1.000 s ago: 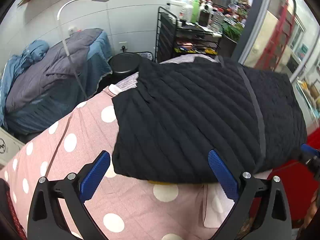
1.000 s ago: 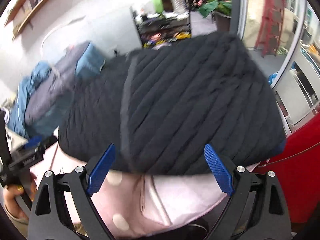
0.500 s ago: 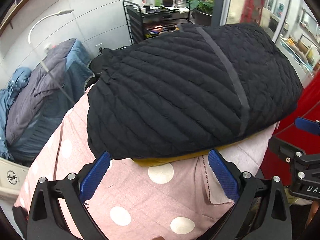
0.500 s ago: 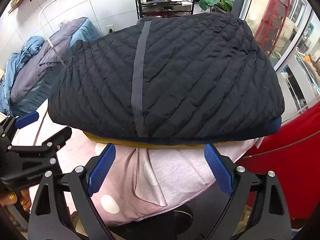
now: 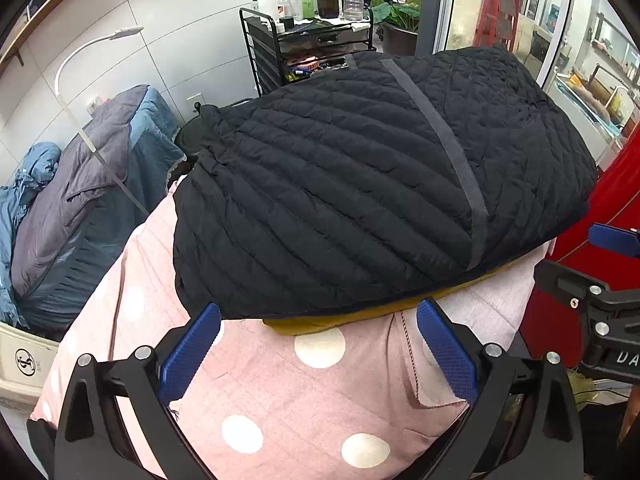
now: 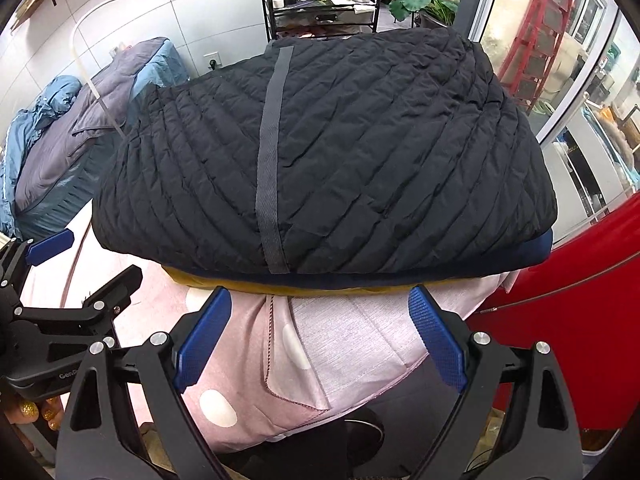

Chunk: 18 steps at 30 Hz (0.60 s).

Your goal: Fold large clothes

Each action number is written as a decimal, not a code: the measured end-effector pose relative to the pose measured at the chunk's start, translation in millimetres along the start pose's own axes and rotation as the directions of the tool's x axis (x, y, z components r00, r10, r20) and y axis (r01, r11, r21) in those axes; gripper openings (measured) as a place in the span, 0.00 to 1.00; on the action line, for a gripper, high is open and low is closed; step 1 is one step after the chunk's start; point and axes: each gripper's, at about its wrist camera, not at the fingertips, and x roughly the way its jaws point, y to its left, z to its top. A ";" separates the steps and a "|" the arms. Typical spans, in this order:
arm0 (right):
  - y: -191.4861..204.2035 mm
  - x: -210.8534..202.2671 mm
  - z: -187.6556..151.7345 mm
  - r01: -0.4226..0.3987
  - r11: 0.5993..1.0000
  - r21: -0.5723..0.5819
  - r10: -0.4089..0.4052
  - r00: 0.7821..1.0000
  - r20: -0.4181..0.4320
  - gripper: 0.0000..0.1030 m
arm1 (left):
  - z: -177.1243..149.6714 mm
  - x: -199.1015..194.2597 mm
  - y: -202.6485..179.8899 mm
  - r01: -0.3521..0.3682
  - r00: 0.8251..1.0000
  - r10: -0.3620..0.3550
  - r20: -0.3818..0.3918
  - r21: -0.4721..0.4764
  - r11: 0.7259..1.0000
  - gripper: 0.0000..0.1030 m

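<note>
Left gripper [image 5: 318, 346] jaws spread wide, empty; right gripper [image 6: 322, 328] likewise; folded black quilted jacket [image 6: 340, 160] lies just ahead of both on pink polka-dot cloth [image 5: 288, 392], over mustard layer [image 5: 332, 322].

On the black plastic body of the right gripper [image 5: 612, 322], the white letters "DA" show, cut off at the frame edge; the left gripper [image 6: 48, 344] bears "Gen", and left of it a white box [image 5: 24, 360] carries a circled symbol.
</note>
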 end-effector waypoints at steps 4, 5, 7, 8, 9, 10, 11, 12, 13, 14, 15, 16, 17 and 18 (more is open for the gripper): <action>0.1 0.4 1.7 -0.001 1.000 0.003 0.001 1.000 -0.003 0.87 | 0.0 -1.4 1.3 -0.001 1.000 0.001 0.005 -0.008 1.000 0.94; 0.0 0.3 2.5 -0.001 1.000 0.003 0.001 1.000 -0.003 0.87 | 0.1 -1.4 2.0 -0.003 1.000 0.003 0.004 -0.013 1.000 0.94; -0.5 0.2 3.3 0.000 1.000 0.003 0.000 1.000 -0.005 0.87 | 0.6 -1.0 2.2 -0.007 1.000 0.007 0.003 -0.016 1.000 0.94; -0.6 0.5 3.9 0.000 1.000 0.002 0.000 1.000 -0.005 0.87 | 0.7 -1.0 2.4 -0.006 1.000 0.006 0.003 -0.017 1.000 0.94; -0.7 1.2 4.2 0.002 1.000 0.003 -0.002 1.000 -0.007 0.87 | 0.8 -0.9 3.0 -0.003 1.000 0.003 0.003 -0.019 1.000 0.94; -0.8 2.0 4.4 0.003 1.000 0.003 -0.003 1.000 -0.010 0.87 | 1.1 -0.9 3.5 -0.003 1.000 0.003 0.002 -0.022 1.000 0.94; -1.0 2.4 4.1 0.004 1.000 0.004 -0.004 1.000 -0.012 0.87 | 1.0 -0.8 3.6 -0.008 1.000 0.008 0.000 -0.024 1.000 0.94; -1.2 3.3 4.7 0.006 1.000 0.005 -0.006 1.000 -0.014 0.87 | 0.7 -0.7 3.6 -0.016 1.000 0.016 -0.003 -0.024 1.000 0.94; -1.3 3.6 4.9 0.006 1.000 0.006 -0.006 1.000 -0.015 0.87 | 0.8 -0.6 3.7 -0.019 1.000 0.018 -0.003 -0.023 1.000 0.94; -1.3 3.9 5.6 0.005 1.000 0.006 -0.005 1.000 -0.015 0.87 | 0.7 -0.3 3.8 -0.013 1.000 0.013 -0.004 -0.023 1.000 0.94; -1.2 4.2 6.0 0.005 1.000 0.006 -0.005 1.000 -0.015 0.87 | 0.7 -0.1 4.2 -0.008 1.000 0.008 -0.005 -0.026 1.000 0.94; -1.1 4.3 6.0 0.005 1.000 0.007 -0.005 1.000 -0.015 0.87 | 0.7 0.1 4.8 -0.004 1.000 0.004 -0.007 -0.029 1.000 0.94; -1.2 4.5 5.5 0.005 1.000 0.007 -0.005 1.000 -0.015 0.87 | 0.7 0.2 5.3 -0.001 1.000 0.001 -0.007 -0.032 0.999 0.94; -0.9 4.9 6.2 0.004 1.000 0.006 -0.004 1.000 -0.015 0.87 | 0.9 0.4 6.1 -0.001 1.000 0.001 -0.007 -0.035 0.999 0.94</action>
